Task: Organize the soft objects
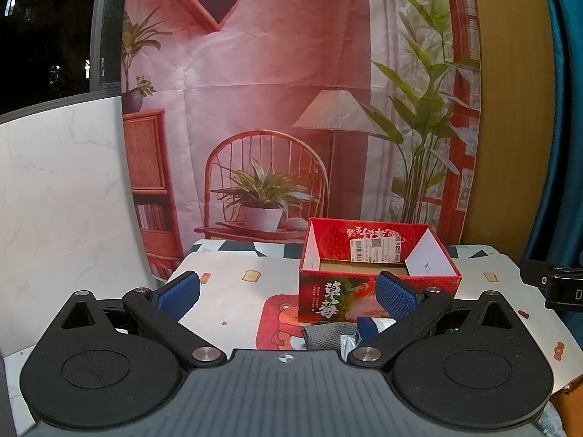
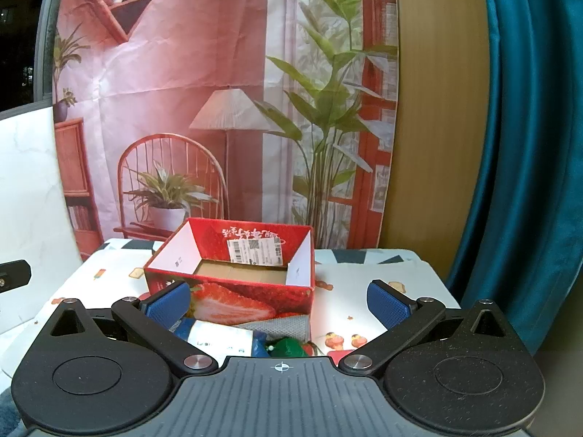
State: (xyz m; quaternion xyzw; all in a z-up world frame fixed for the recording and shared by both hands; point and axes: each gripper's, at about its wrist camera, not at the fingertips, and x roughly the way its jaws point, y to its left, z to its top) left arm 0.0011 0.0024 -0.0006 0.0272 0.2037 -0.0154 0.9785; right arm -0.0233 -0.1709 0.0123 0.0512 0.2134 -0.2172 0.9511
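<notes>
An open red cardboard box printed with strawberries (image 1: 379,266) stands on the tabletop (image 1: 233,284), which is covered by a pale cloth with small cartoon prints. In the left wrist view the box sits at about 1 o'clock from the left gripper (image 1: 288,293); in the right wrist view it sits at about 11 o'clock from the right gripper (image 2: 278,300). The box's flaps stand up, its brown cardboard floor shows bare, and a white shipping label (image 2: 255,250) is stuck to the inside of the far wall.

Just in front of the box, on its near side, lies a small heap of soft things: a grey mesh cloth (image 2: 282,326), a blue pouch with a white label (image 2: 218,338) and a dark green fabric piece (image 2: 288,347). In the left wrist view the grey cloth (image 1: 324,335) lies at 5 o'clock from the box, touching its near wall or just beside it; I cannot tell which.

Both grippers are released, their blue-padded fingers (image 1: 180,293) spread wide with nothing between them. The right gripper hangs over the heap, its left finger (image 2: 169,304) in front of the box's near corner. A printed backdrop of a red room with a chair, lamp and plants (image 1: 277,109) hangs behind the tabletop, and a teal curtain (image 2: 528,145) hangs at 3 o'clock.
</notes>
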